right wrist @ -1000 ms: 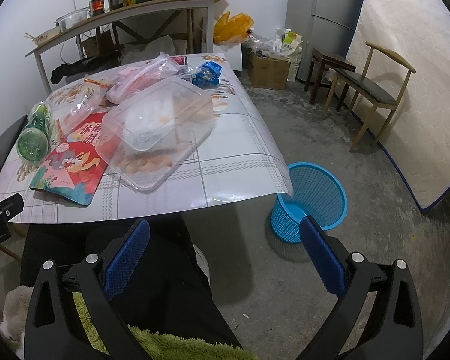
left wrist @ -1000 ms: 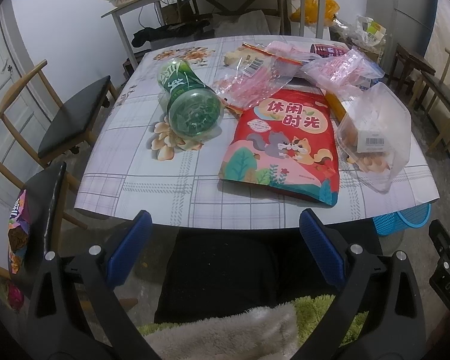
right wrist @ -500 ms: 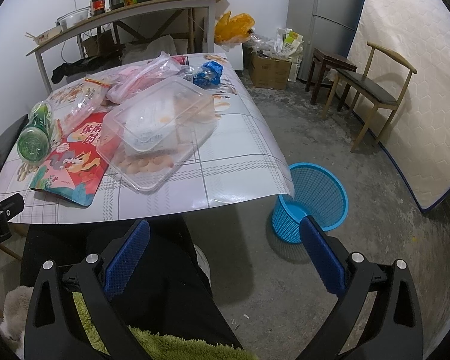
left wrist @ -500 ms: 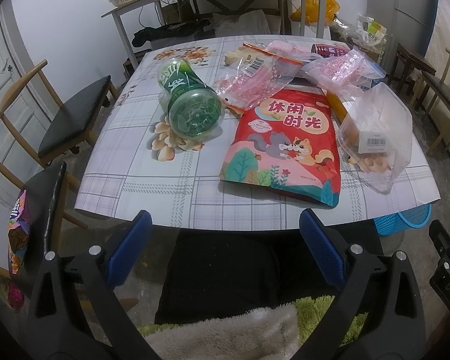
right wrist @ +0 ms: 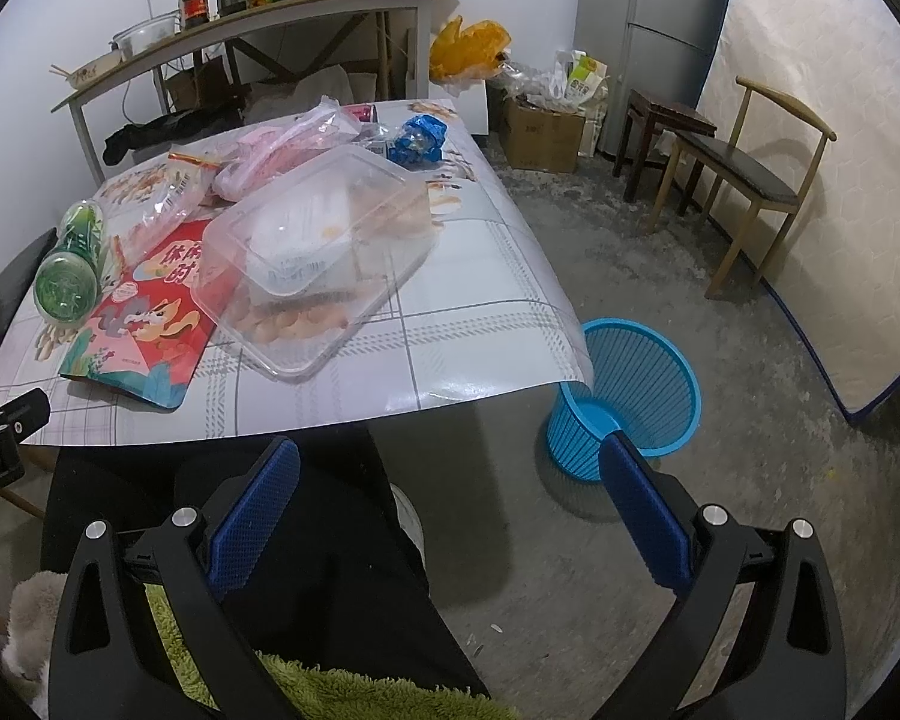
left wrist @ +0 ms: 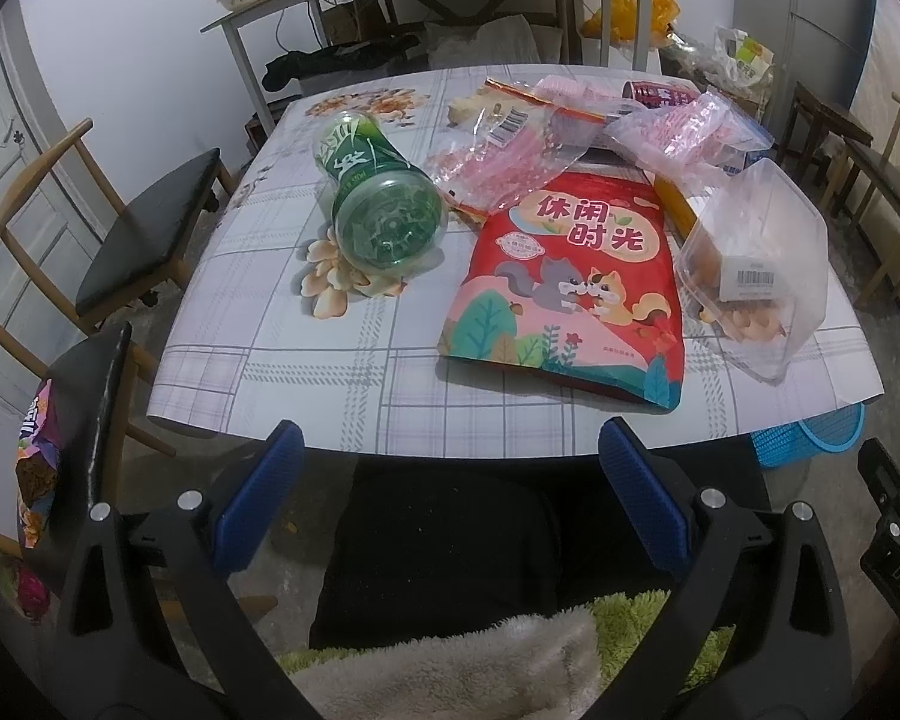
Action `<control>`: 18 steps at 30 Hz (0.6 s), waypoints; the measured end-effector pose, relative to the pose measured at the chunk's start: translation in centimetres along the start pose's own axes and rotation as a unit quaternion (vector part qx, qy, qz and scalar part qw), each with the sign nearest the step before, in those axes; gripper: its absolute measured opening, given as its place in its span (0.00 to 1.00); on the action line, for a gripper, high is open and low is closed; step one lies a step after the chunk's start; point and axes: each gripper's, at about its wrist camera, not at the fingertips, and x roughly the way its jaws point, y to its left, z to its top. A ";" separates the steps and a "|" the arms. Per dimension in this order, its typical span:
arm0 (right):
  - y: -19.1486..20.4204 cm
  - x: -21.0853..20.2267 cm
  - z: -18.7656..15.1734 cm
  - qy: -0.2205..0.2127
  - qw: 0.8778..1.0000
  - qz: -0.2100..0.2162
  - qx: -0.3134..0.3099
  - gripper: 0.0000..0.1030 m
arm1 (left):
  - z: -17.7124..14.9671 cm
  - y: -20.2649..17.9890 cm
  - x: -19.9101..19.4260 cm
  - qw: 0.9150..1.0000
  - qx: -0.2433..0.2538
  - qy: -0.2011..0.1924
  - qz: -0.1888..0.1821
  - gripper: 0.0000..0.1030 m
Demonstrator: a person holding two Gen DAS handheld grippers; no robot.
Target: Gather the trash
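Observation:
Trash lies on the checked table point(left wrist: 342, 372): a green bottle point(left wrist: 378, 204) on its side, a red snack bag point(left wrist: 570, 282), pink plastic bags point(left wrist: 510, 150) and a clear lidded food box point(left wrist: 750, 264). In the right wrist view the clear food box point(right wrist: 318, 252), red snack bag point(right wrist: 144, 324), green bottle point(right wrist: 72, 264) and a blue wrapper point(right wrist: 417, 138) show on the table. A blue basket point(right wrist: 630, 384) stands on the floor by the table's corner. My left gripper point(left wrist: 450, 492) is open below the table's near edge, over the person's lap. My right gripper point(right wrist: 450, 498) is open and empty too.
Wooden chairs stand to the left point(left wrist: 144, 222) and right point(right wrist: 744, 174) of the table. A snack packet point(left wrist: 36, 468) hangs on a near chair. A shelf table point(right wrist: 240, 30) with pots stands behind, with boxes and bags point(right wrist: 546, 114) near a fridge point(right wrist: 666, 18).

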 end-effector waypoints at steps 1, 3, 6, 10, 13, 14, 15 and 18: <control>0.0 0.0 0.0 0.000 1.000 0.000 0.000 0.95 | 0.1 0.0 0.1 1.000 0.000 0.001 0.000 0.92; -0.1 0.1 0.0 0.002 1.000 0.001 0.000 0.95 | 0.1 -0.1 0.2 1.000 0.001 0.002 0.001 0.92; -0.1 0.4 0.1 0.007 1.000 0.003 0.000 0.95 | 0.2 -0.3 0.4 1.000 0.003 0.005 0.001 0.92; 0.0 0.8 0.3 0.010 1.000 0.007 0.001 0.95 | 0.3 -0.2 0.7 1.000 0.004 0.005 0.000 0.92; -0.1 1.1 0.9 0.005 1.000 0.010 0.006 0.95 | 0.6 0.1 1.0 1.000 0.002 0.000 -0.001 0.92; -0.2 1.2 1.2 0.000 1.000 0.009 0.008 0.95 | 0.8 0.3 1.0 1.000 0.001 -0.003 -0.003 0.92; -0.3 1.2 1.5 -0.006 1.000 0.008 0.010 0.95 | 1.0 0.4 1.2 1.000 0.002 -0.006 -0.003 0.92; -0.7 1.3 2.9 -0.030 0.999 0.007 0.018 0.95 | 1.7 1.0 1.6 1.000 0.001 -0.008 -0.002 0.92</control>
